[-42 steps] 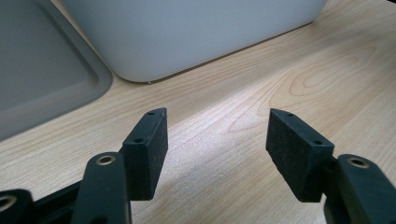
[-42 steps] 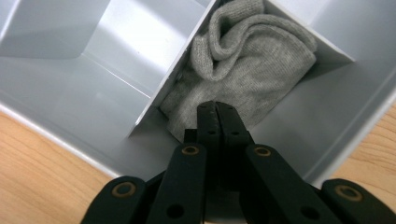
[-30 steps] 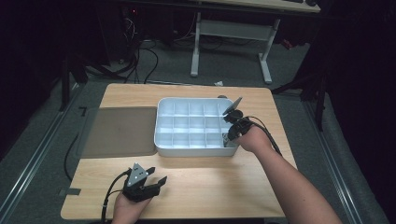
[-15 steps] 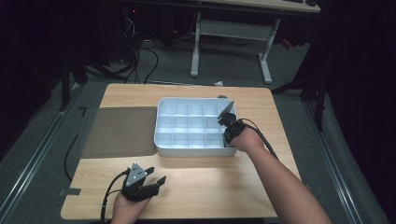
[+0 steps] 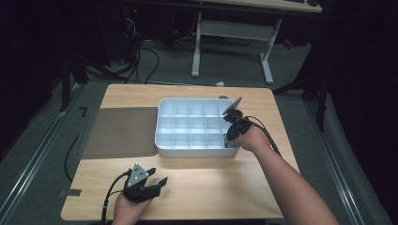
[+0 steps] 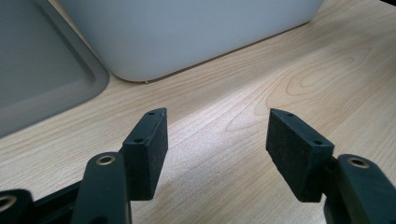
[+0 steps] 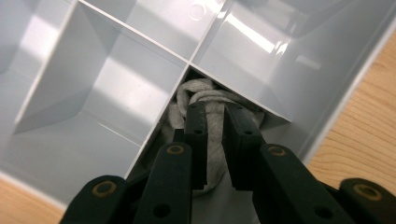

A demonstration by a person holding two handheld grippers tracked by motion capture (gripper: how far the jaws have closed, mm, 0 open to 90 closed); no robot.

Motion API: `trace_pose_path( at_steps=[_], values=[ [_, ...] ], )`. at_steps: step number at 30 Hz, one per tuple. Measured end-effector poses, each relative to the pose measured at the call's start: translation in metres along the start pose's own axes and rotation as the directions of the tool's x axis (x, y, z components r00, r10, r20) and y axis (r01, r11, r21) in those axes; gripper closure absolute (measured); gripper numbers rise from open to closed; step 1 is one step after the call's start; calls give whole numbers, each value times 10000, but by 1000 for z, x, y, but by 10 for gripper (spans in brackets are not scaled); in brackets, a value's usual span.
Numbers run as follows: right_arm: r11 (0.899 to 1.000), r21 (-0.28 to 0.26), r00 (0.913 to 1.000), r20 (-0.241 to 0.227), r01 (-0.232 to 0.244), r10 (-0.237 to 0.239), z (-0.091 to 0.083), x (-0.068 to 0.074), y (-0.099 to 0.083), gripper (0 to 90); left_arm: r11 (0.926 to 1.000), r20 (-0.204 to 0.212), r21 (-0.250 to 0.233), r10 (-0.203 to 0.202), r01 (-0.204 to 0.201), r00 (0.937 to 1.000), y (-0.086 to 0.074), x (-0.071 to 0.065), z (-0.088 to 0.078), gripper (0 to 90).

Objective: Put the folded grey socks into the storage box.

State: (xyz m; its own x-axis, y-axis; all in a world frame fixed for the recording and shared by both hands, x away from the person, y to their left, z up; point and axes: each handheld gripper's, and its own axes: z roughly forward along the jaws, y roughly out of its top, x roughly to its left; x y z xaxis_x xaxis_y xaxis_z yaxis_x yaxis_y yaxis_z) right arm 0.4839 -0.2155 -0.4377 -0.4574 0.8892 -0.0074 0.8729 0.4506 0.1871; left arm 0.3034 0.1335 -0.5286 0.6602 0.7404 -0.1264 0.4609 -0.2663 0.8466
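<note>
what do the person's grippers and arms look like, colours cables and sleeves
Both grippers are black. The left gripper carries a grey three-cornered plate on top and trails a black cable; its jaws are flat rectangular black pads with small screw holes, on arms with brass-coloured rivets. The right gripper has the same jaws, and a black cable loops from it. Both forearms are bare, no sleeves in view.

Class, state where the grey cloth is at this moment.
In the right gripper view, the grey cloth sits bunched in a corner compartment of the white divided tray, pinched by the right gripper.
</note>
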Motion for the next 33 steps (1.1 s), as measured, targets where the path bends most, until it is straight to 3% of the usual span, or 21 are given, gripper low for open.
trace_pose_path(
  at_steps=[10, 22, 33],
  values=[
    [9965, -830, 9998, 162, -76, 90, -24, -1, -4, 738, 10000, 1, 18, 74, -74, 10000, 1, -1, 0, 393],
    [9963, -820, 9996, 111, -256, 266, -22, -3, -9, 693, 10000, 9, 20, 62, -62, 10000, 0, -2, -1, 390],
    [9909, -1261, 9988, -207, -462, 440, -30, -6, -24, 651, 10000, 75, 12, 87, -88, 9999, 2, 0, -1, 386]
  ],
)
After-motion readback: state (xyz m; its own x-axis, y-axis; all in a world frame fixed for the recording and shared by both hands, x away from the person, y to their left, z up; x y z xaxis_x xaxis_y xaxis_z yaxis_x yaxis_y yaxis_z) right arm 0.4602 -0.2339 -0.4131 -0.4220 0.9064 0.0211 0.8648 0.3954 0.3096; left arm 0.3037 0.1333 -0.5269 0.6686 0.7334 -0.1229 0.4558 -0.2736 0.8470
